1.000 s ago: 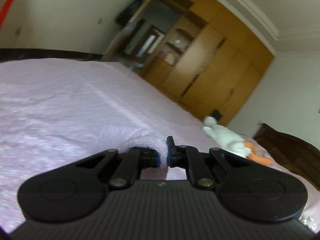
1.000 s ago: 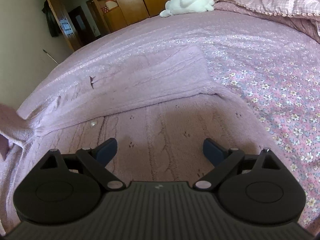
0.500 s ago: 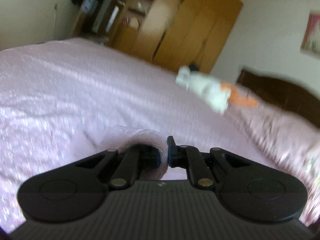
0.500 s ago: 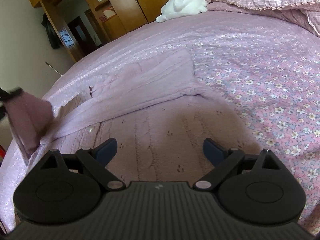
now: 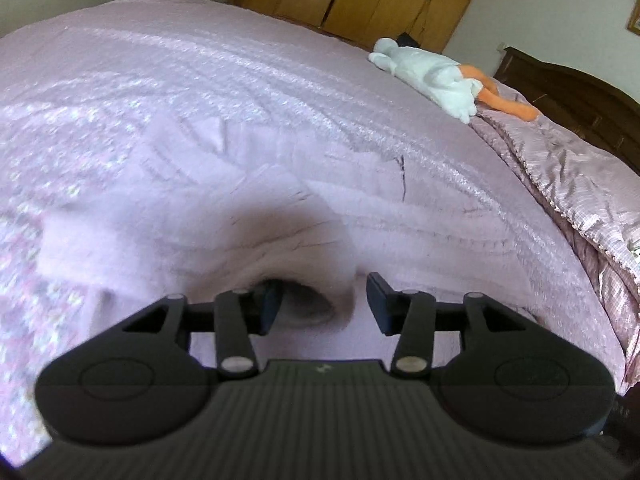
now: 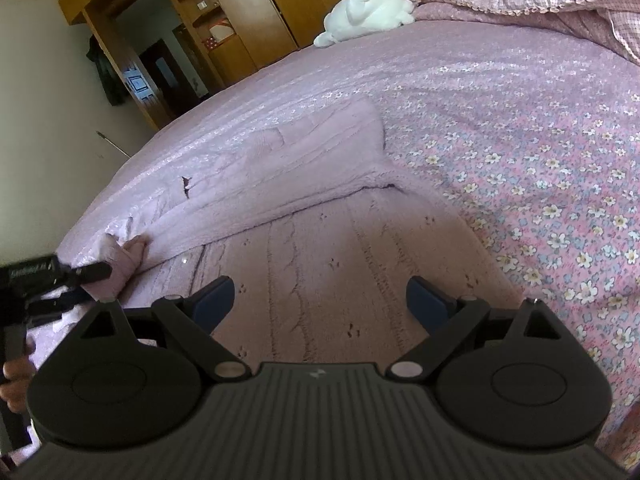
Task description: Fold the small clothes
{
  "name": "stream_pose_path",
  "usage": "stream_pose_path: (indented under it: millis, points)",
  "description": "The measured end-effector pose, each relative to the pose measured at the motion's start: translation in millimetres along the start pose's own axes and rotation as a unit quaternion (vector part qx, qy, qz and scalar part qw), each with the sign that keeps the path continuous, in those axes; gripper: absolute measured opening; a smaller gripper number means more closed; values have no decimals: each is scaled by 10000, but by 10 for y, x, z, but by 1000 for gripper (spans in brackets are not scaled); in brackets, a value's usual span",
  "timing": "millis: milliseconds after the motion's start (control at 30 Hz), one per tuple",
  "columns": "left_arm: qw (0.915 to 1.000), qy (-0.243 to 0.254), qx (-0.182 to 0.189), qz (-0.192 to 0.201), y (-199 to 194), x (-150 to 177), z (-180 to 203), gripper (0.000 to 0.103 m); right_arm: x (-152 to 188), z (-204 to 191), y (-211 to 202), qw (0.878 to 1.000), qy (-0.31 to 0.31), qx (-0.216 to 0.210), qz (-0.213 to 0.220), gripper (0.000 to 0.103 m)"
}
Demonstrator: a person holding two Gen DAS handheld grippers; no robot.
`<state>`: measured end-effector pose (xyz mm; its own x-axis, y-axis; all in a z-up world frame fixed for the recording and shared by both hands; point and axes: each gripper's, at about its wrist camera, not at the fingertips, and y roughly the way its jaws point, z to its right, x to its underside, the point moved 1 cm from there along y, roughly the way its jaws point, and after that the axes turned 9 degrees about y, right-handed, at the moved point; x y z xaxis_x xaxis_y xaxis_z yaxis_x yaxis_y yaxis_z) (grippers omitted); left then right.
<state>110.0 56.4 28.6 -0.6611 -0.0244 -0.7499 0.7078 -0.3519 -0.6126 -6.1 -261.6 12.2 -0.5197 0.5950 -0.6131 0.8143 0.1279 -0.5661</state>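
Left gripper (image 5: pixel 324 304) now parted, sleeve (image 5: pixel 256 216) dropped onto sweater (image 6: pixel 320 248)

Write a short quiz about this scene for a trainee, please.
1. True or false: the right gripper is shut on the sweater.
2. What lies at the far edge of the bed? A) a white plush toy B) a book C) a shoe
3. Fill in: the jaws of the left gripper stand ____.
Key: 1 false; 2 A; 3 open.
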Motion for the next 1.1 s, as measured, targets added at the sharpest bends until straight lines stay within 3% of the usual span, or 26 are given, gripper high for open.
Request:
stream_pose_path:
  millis: [233,367,533,767,1100]
  points:
    - [9990,40,-450,3,-359,200,-130,48,-94,-215,75,9986,185,-376,-308,97]
    - [9962,122,-861,-57,-536,284,-248,48,-142,-523,183,9964,-15,-689,-503,97]
    - [9940,85,-1088,-13,-800,335,-368,48,-130,-1039,308,9907,-438,-1046,-755,97]
    - [9894,-70,-1435,-204,-1077,360,-615,49,119,-1875,397,9704,-1298,-1697,-1128,97]
    - [9786,-460,-1956,-435,-1355,521,-1065,49,703,-2661,780,9407,-2389,-1907,-1470,97]
